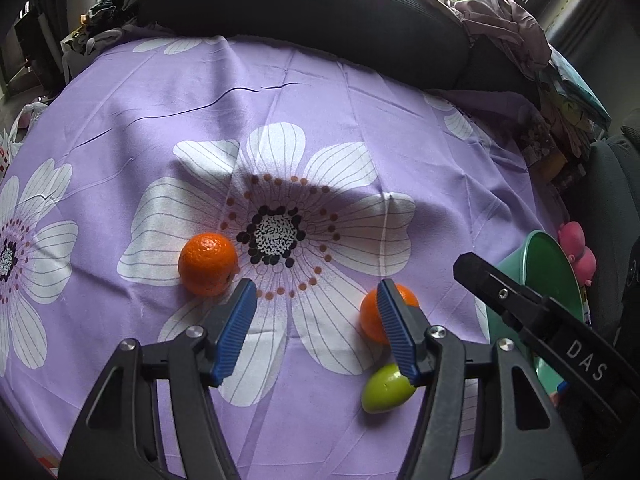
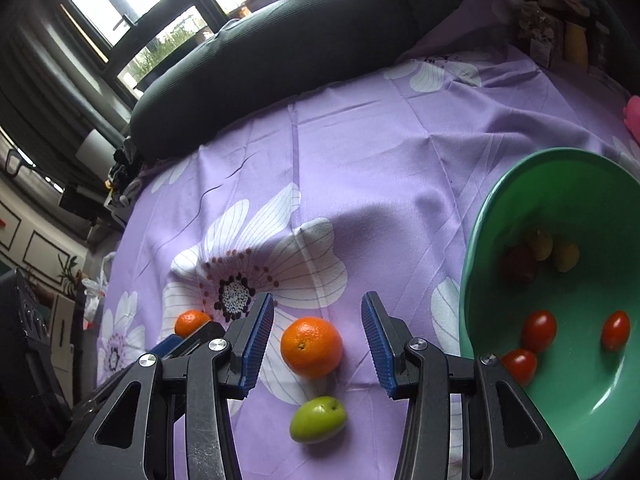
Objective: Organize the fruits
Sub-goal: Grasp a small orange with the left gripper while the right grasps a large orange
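On the purple flowered cloth lie two oranges and a green fruit. One orange sits just left of my left gripper's left finger. The other orange is partly hidden behind its right finger, with the green fruit below it. The left gripper is open and holds nothing. My right gripper hovers open over the second orange, which shows between its fingers untouched; the green fruit lies nearer. The green bowl at right holds cherry tomatoes and other small fruits.
A dark cushion borders the cloth's far edge. Clothes and clutter pile at the back right. A pink toy sits beyond the bowl. The right gripper's black body crosses in front of the bowl.
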A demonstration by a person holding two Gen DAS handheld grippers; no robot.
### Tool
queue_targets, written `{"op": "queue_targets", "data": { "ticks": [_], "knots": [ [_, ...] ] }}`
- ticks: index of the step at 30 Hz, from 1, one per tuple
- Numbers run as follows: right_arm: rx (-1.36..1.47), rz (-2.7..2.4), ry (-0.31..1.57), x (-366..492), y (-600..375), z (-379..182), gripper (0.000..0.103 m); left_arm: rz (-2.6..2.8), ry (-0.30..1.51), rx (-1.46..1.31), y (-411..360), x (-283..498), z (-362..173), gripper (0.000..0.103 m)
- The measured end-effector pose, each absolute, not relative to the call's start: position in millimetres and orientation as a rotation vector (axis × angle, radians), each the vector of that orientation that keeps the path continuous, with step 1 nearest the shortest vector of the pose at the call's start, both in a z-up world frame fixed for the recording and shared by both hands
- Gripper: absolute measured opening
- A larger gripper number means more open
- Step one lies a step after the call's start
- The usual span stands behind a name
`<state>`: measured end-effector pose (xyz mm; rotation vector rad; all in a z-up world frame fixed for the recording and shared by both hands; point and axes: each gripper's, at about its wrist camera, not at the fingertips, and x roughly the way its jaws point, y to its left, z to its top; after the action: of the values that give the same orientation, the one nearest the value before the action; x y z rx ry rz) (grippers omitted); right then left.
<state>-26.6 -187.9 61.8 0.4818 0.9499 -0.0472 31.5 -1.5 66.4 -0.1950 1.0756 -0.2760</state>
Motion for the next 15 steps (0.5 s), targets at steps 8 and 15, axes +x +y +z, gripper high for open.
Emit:
{"op": "queue_targets", "data": {
  "ticks": [8,15],
  "knots": [
    [0.508,-0.026,0.952,-26.9,-189.3,62.5,0.047,-0.398,1.129,-0.180,-21.7,29.8,53.9,0.061],
    [0.535,0.027,1.036,-18.0,-179.0,49.4,0.047,-0.496,1.174,-0.215,-30.7,30.6,42.1,0.059]
  ]
}}
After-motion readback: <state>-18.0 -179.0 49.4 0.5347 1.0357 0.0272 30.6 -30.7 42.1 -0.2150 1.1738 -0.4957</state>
